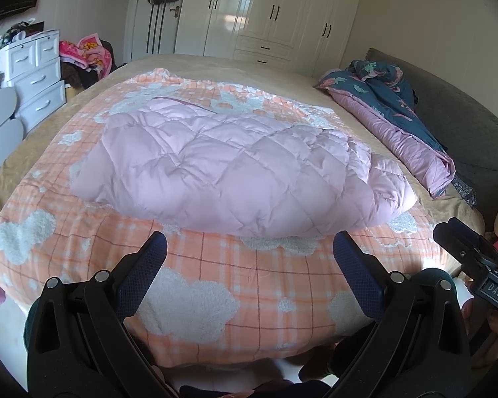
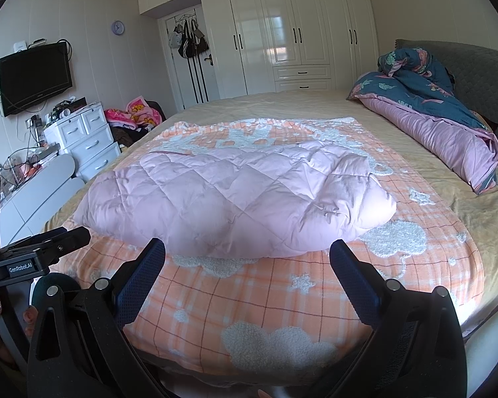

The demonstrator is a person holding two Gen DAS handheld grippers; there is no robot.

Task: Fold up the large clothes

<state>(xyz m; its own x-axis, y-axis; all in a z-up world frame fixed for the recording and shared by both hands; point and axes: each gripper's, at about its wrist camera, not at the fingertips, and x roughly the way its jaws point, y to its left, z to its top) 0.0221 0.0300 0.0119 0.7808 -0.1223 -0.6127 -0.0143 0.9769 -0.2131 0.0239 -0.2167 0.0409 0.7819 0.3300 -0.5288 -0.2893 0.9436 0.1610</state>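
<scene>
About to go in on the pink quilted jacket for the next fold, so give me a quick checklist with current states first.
1. Left gripper open and empty: ok, jaws spread wide, nothing between them.
2. Right gripper open and empty: ok, same.
3. Both grippers clear of the pink quilted jacket: ok, each hovers short of its near edge.
4. Jacket fully on the orange plaid blanket: ok, not hanging off the bed.
5. Jacket lying flat and even: not ok, the right end is bunched and puffy.
6. Sleeves tucked in: cannot tell, none visible from these views.
7. Blue floral duvet out of the way: ok, apart by the headboard.
</scene>
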